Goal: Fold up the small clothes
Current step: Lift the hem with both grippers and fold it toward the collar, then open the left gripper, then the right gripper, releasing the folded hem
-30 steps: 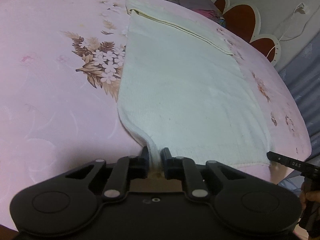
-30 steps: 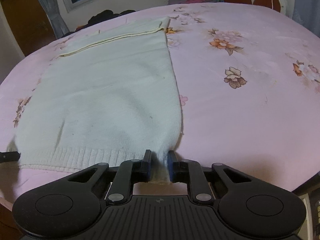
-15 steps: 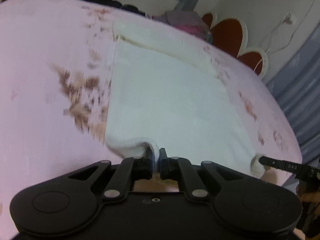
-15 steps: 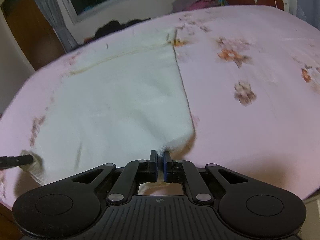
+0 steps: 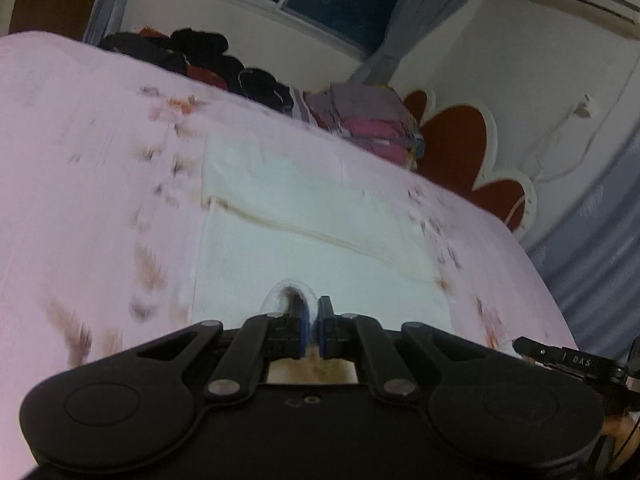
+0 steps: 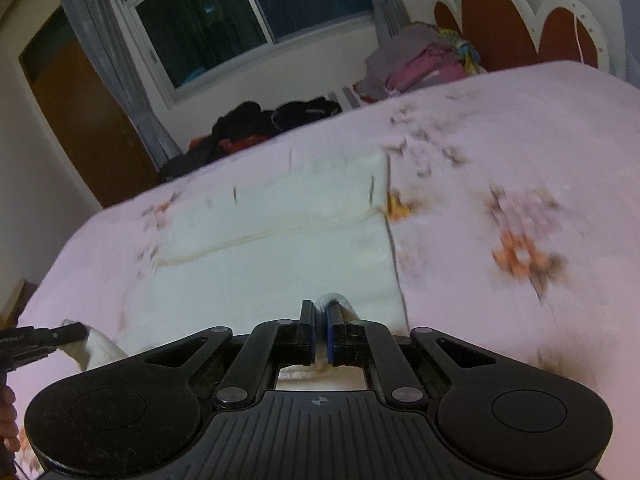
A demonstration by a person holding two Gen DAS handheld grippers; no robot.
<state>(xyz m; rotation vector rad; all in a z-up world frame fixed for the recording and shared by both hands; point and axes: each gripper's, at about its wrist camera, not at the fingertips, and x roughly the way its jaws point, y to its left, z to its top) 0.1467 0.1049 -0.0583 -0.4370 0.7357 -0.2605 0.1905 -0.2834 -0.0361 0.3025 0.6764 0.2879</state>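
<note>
A cream knitted garment (image 5: 312,236) lies spread on the pink floral bedsheet (image 5: 80,184); it also shows in the right wrist view (image 6: 280,248). My left gripper (image 5: 313,312) is shut on the garment's near hem at its left corner and holds it lifted over the cloth. My right gripper (image 6: 320,314) is shut on the hem's right corner, also lifted. The tip of the right gripper shows at the left wrist view's lower right (image 5: 560,358), and the left gripper's tip at the right wrist view's left edge (image 6: 44,338).
A stack of folded clothes (image 5: 368,120) and a dark clothes pile (image 5: 208,60) sit at the bed's far edge. A red and white headboard (image 5: 472,156) stands at the right. A window (image 6: 248,16) and curtains are behind.
Both grippers closed on the hem corners, lifted them and carried them forward over the garment toward its far end. The views have tilted up and show the room.
</note>
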